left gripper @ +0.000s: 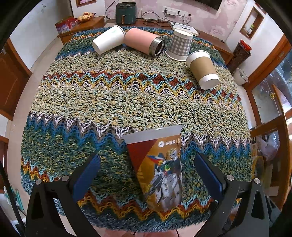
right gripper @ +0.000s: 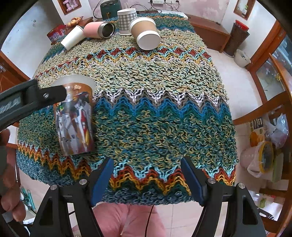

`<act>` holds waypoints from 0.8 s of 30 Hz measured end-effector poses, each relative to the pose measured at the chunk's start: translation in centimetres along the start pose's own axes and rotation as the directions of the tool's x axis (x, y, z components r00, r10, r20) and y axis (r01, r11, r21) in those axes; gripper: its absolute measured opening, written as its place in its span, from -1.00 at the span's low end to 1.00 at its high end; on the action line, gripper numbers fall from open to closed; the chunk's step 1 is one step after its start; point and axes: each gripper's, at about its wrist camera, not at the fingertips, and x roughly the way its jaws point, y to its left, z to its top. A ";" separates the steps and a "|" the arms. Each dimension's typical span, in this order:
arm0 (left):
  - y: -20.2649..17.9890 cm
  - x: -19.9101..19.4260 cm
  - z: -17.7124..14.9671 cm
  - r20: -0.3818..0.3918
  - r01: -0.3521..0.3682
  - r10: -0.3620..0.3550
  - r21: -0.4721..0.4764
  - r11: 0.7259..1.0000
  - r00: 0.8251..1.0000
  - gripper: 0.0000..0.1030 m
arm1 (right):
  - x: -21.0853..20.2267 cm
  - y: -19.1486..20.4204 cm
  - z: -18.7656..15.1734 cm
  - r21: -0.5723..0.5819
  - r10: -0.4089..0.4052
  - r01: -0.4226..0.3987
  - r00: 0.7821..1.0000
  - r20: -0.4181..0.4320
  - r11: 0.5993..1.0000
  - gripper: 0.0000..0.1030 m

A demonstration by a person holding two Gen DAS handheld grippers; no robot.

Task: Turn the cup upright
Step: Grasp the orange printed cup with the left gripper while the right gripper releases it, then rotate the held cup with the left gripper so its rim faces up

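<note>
A tabletop covered by a looped knitted cloth in green, blue, rust and yellow zigzag bands is seen at the centre of the room. Behind it, a low wooden sideboard is set against a pale floral-papered wall. On that sideboard, a dark green air fryer and a bowl of fruit are placed, with a white power strip fixed on the wall above. To the right of the tabletop, a white bucket is stood on pale floor tiles, near a glass-fronted wooden cabinet. The room is evenly lit.
</note>
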 end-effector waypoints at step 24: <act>0.3 4.4 -0.6 -0.051 -0.083 0.077 -0.123 0.989 0.996 0.83 | 1.9 -0.3 -1.1 -0.043 0.057 -0.058 0.998 -0.034 0.997 0.48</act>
